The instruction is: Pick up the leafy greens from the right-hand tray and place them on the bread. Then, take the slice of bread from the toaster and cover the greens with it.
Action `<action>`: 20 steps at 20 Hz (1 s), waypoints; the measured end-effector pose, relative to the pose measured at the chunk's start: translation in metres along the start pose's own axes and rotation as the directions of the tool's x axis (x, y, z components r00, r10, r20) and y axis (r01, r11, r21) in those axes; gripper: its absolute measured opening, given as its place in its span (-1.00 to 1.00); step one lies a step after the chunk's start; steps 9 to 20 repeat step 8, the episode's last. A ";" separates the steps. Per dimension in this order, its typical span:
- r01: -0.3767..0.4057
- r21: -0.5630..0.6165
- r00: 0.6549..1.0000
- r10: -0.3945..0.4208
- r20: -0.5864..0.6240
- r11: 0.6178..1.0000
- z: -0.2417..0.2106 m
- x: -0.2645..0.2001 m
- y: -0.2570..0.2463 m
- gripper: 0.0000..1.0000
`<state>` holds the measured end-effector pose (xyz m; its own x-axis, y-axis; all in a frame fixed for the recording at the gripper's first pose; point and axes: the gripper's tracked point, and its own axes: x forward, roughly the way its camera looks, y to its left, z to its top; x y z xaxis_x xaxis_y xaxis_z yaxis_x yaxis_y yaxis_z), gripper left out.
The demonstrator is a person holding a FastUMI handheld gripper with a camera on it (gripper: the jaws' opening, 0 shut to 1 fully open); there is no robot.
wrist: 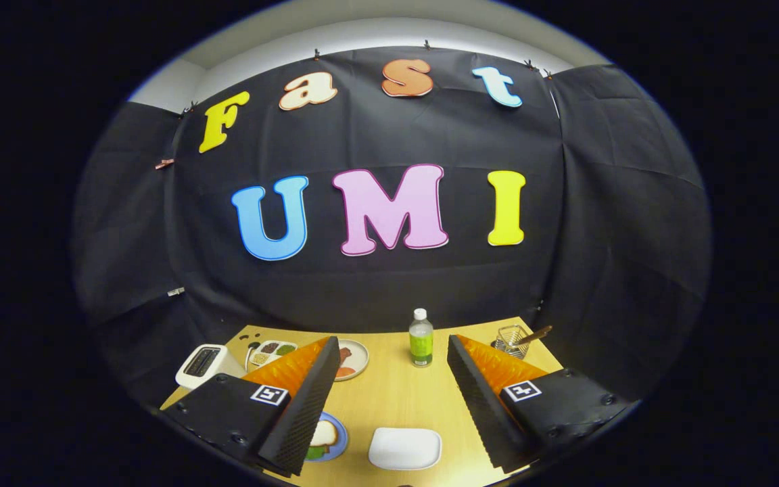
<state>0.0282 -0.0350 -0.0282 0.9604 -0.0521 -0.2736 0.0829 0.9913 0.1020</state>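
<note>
My gripper [393, 339] is held high over a wooden table [396, 399], open, with nothing between its fingers. A blue plate [339, 436] lies below, beside my left finger, partly hidden by it. On it rests a slice of bread [324, 433] with a bit of leafy green [315, 452] showing at its near edge. A white toaster [201, 365] stands at the table's left side, beyond the left finger; its slot looks dark and I cannot tell what is in it. A white tray [404, 448] lies between the fingers, close to me, and looks bare.
A compartment tray of food bits [271, 352] sits next to the toaster. A round plate with food [356, 358] lies beyond the left fingertip. A green-labelled bottle [420, 338] stands mid-table at the back. A wire basket with a utensil [512, 340] sits at the far right.
</note>
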 end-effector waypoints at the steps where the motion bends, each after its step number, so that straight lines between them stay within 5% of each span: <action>1: 0.004 0.002 1.000 -0.004 -0.006 1.000 -0.001 0.000 -0.010 0.98; 8: 0.014 0.019 1.000 -0.013 -0.016 1.000 -0.002 0.001 -0.061 0.98; 20: 0.014 0.019 1.000 -0.013 -0.016 1.000 -0.002 0.001 -0.061 0.98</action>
